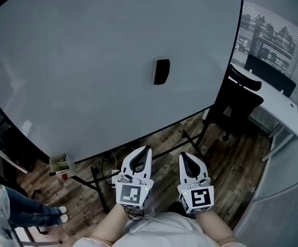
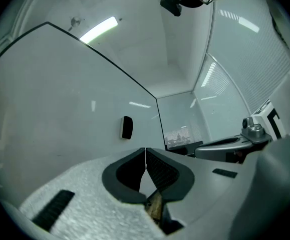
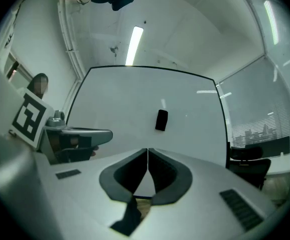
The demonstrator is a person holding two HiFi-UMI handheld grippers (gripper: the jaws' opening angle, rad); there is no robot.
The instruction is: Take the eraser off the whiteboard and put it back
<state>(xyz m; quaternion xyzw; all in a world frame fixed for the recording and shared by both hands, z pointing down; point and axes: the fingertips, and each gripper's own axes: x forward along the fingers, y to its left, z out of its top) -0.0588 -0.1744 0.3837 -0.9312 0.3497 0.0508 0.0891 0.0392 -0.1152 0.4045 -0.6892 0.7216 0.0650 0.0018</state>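
At twelve o'clock ahead, the small black rectangular eraser [image 1: 161, 71] is clinging to the large white whiteboard [image 1: 87, 60]. The left gripper [image 1: 142, 150] and right gripper [image 1: 187, 156] are pointing there from well apart, jaws fully together and empty, likely because the reach is not yet made.

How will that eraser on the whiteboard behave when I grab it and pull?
The eraser clings to the upright whiteboard with no ledge beneath, so it's probably magnetic: expect resistance, then sudden release. Small and blocky, it is likely light and rigid. Pushed sideways, it may slide.
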